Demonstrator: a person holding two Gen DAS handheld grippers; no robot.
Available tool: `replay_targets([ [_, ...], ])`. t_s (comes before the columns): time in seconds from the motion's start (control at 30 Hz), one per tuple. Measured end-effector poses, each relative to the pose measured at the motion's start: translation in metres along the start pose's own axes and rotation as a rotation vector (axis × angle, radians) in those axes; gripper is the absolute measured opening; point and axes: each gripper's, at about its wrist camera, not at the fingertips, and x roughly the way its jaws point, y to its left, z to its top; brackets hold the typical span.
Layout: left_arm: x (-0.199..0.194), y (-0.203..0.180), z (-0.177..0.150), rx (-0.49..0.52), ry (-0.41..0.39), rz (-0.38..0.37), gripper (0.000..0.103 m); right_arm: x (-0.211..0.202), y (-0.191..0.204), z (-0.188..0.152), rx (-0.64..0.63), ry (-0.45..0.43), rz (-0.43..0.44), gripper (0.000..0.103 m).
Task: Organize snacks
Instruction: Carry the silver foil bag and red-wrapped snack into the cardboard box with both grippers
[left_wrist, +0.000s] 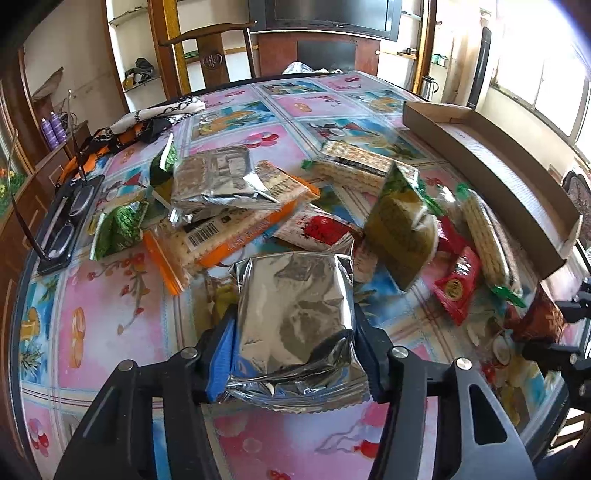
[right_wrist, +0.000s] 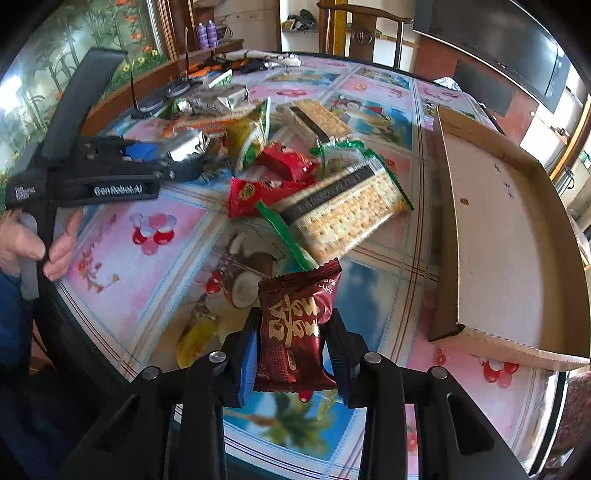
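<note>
My left gripper (left_wrist: 293, 347) is shut on a silver foil packet (left_wrist: 295, 317) and holds it above the table's near side; the gripper also shows in the right wrist view (right_wrist: 177, 157). My right gripper (right_wrist: 293, 350) is shut on a dark red snack packet (right_wrist: 295, 328), just above the table. That packet shows at the right edge of the left wrist view (left_wrist: 535, 317). A pile of snacks lies mid-table: cracker packs (right_wrist: 343, 210), red packets (right_wrist: 258, 192), an orange cracker pack (left_wrist: 236, 229), another silver packet (left_wrist: 214, 181), green packs (left_wrist: 402, 229).
An open shallow cardboard box (right_wrist: 495, 221) lies along the table's right side. The round table has a flowered cloth (left_wrist: 122, 314). Glasses on a black case (left_wrist: 66, 221) and a patterned cloth (left_wrist: 147, 122) lie at the left. A wooden chair (left_wrist: 210, 48) stands behind.
</note>
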Motion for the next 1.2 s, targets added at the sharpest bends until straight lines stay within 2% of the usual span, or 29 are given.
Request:
replay_targets([
  [0.27,-0.024,0.003,0.005,-0.050,-0.054,-0.079,0.056,-0.028,-0.017,0.013,0.107,-0.118,0.053,0.037],
  [0.47,-0.042,-0.009,0.018,-0.041,-0.102,-0.122,0.056,-0.044,-0.033,0.025,0.173,-0.183,0.048,0.036],
  [0.8,-0.045,-0.039,0.035,-0.009,-0.117,-0.140,0.056,-0.043,-0.046,0.028,0.218,-0.204,0.072,0.036],
  [1.2,-0.036,-0.087,0.075,0.036,-0.134,-0.179,0.056,-0.050,-0.095,0.049,0.328,-0.277,0.068,0.036],
])
